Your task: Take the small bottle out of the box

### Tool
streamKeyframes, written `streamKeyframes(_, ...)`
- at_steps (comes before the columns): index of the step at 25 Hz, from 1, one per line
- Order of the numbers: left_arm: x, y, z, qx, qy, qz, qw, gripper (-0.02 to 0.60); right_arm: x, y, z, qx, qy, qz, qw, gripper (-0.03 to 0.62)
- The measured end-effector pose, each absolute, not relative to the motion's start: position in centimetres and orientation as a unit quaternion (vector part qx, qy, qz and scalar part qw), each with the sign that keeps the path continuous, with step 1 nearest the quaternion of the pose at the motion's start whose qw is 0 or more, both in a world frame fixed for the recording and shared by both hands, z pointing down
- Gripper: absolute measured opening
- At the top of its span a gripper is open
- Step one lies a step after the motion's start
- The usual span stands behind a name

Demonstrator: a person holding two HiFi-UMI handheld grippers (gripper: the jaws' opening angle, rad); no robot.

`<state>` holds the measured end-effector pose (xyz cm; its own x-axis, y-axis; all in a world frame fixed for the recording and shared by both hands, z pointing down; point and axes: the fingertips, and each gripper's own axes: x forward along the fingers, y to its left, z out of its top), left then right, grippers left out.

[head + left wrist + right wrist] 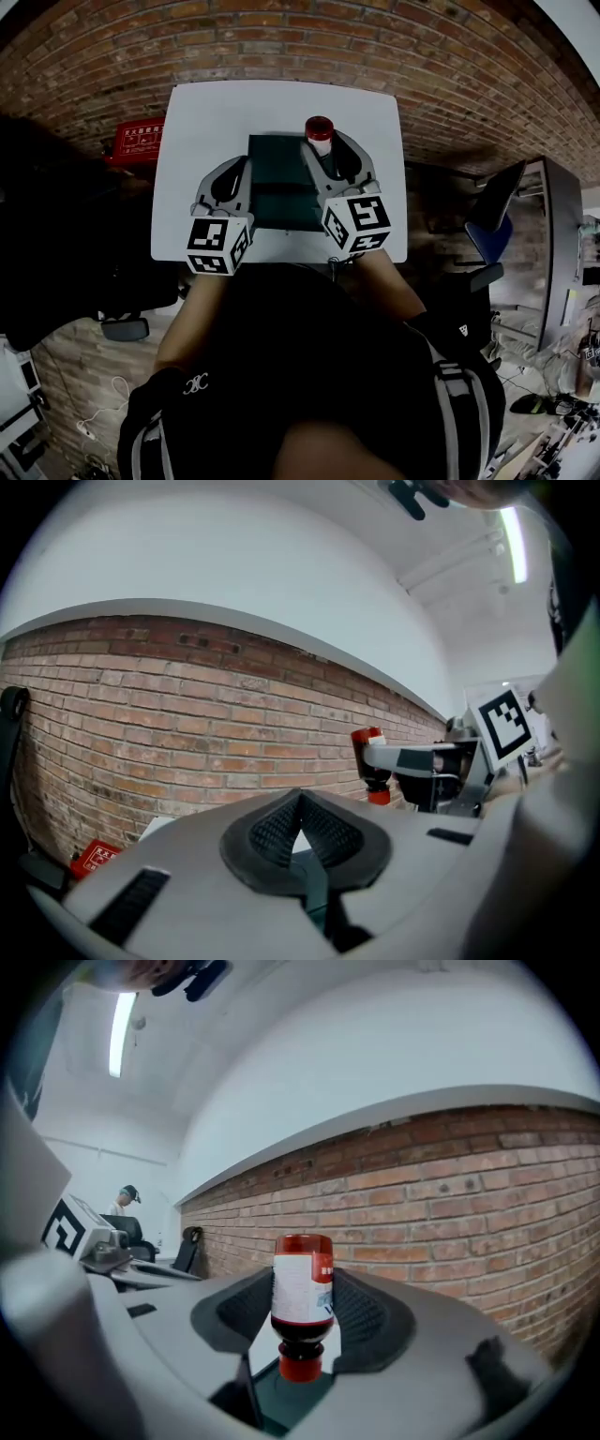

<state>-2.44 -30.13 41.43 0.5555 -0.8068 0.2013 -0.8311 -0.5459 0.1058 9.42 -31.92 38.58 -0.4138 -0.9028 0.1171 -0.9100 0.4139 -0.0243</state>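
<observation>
The small bottle [319, 131], with a white label and a red cap, hangs cap-down [302, 1302] between the pads of my right gripper [323, 150], which is shut on it [302, 1288]. It is held above the far right corner of the open dark green box [281, 187] on the white table [234, 112]. My left gripper [246, 173] is at the box's left side. Its pads [267, 832] meet at the tips, with a thin green edge of the box [314, 892] between the jaws. The left gripper view also shows the bottle [372, 761] in the right gripper [422, 761].
A brick wall [450, 56] runs behind the table. A red crate [136, 141] sits on the floor off the table's left edge. A dark chair [492, 220] stands to the right. The box fills the table's middle, with bare white top around it.
</observation>
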Motion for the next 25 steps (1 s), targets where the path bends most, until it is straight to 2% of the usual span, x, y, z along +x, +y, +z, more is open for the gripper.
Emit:
streamKeyframes(6,-1.2,-31.0,40.8,0.886,-0.452,0.060,0.080,0.003,11.9,-32.0,37.0,0.606,-0.795,-0.009,0.020,0.204)
streamKeyframes(12,-0.7,-31.9,40.3,0.893,-0.441,0.058,0.073,0.003,12.3,-31.9,38.4,0.604,-0.796,0.024,0.011,0.204)
streamKeyframes(25,1.4,-31.3,40.2,0.904,-0.418,0.055,0.074,0.003,13.4,-30.6,38.3,0.619,-0.785,0.016,0.015,0.204)
